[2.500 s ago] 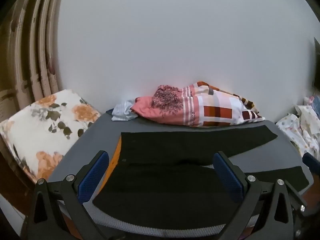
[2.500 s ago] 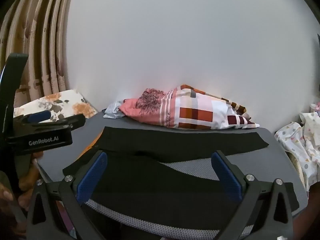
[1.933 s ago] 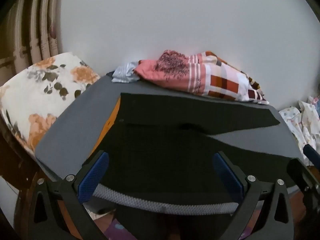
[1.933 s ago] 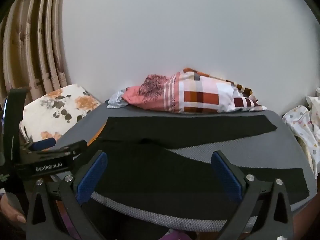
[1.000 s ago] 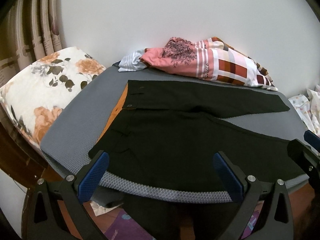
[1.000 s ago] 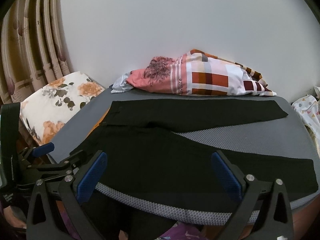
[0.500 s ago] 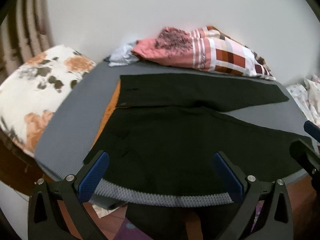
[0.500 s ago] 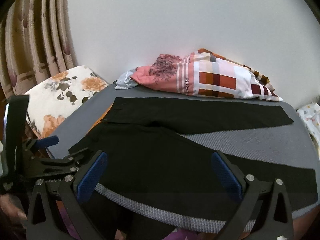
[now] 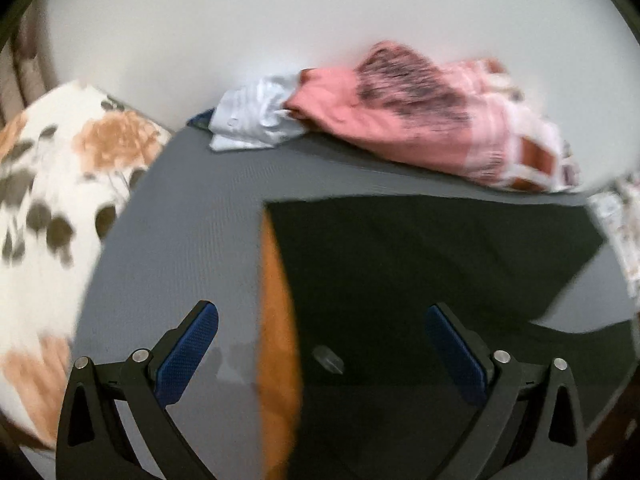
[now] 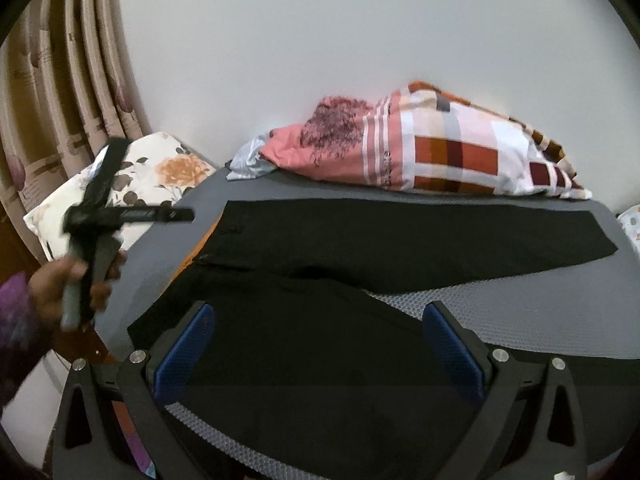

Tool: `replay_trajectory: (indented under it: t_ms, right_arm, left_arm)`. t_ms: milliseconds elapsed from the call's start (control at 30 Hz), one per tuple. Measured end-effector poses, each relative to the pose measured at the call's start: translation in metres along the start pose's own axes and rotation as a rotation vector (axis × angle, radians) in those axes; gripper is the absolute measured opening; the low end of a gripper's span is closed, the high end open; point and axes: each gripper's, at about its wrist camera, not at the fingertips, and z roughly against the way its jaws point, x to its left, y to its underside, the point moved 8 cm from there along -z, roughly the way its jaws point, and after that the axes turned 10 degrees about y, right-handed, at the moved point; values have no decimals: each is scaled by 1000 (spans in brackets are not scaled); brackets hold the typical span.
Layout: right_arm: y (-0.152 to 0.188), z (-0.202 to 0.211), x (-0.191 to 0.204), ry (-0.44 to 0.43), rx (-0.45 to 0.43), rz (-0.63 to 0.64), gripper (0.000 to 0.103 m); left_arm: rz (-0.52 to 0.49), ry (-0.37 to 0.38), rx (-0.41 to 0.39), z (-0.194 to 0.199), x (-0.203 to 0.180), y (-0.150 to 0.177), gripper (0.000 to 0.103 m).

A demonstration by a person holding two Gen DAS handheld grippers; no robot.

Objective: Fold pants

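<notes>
Left wrist view, blurred, shows the left hand-held gripper with its blue pads spread wide apart and nothing between them, poised over the waist end of the black pants, which lie flat on the grey table with an orange strip along their left edge. Right wrist view shows the right hand-held gripper likewise spread and empty above the near leg, both legs stretching rightward, while a checked pink bundle and a floral cushion sit beyond.
</notes>
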Motion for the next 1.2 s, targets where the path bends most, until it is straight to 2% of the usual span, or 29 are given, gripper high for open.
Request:
replay_trajectory:
  t_ms: [67, 133, 167, 233, 367, 433, 500, 600, 700, 733, 800, 900, 1000, 1100, 1200]
  right_arm:
    - [2, -13, 0, -3, 27, -1, 103]
    - [6, -25, 0, 0, 57, -1, 103]
    - [8, -29, -1, 1, 68, -1, 103]
    - [12, -40, -3, 5, 93, -5, 103]
    - [15, -55, -7, 17, 121, -10, 103]
    - [17, -64, -8, 20, 139, -12, 103]
    - [21, -70, -8, 23, 159, -16, 103]
    - [22, -79, -8, 22, 178, -19, 103]
    - [22, -85, -5, 20, 188, -15, 103]
    - [21, -86, -4, 18, 189, -15, 103]
    - [17, -91, -2, 7, 192, -18, 103]
    - [3, -98, -3, -50, 201, -74, 103]
    - [-23, -112, -14, -142, 215, -199, 103]
    - [-55, -136, -31, -275, 248, -374, 103]
    - [-78, -166, -48, -385, 307, -561, 103]
  left_arm:
    - [0, 26, 16, -22, 18, -15, 94]
    - [38, 78, 69, -49, 35, -25, 65]
    - [49, 82, 105, -62, 42, -28, 62]
    - [51, 51, 137, -84, 54, -33, 60]
    - [70, 76, 165, -114, 67, -40, 60]
    - [80, 57, 191, -128, 74, -42, 60]
    - [80, 97, 158, -131, 73, -50, 60]
    - [40, 138, 170, -140, 66, -56, 60]
    - [-15, 167, 177, -142, 54, -57, 37]
    - [0, 198, 166, -141, 53, -57, 26]
    - [60, 219, 129, -133, 56, -56, 23]
    - [36, 229, 44, -109, 45, -53, 19]
    - [3, 254, -39, -72, 24, -46, 19]
    - [-44, 280, -132, -24, -2, -34, 19]
    - [-62, 303, -190, 14, -26, -17, 19]
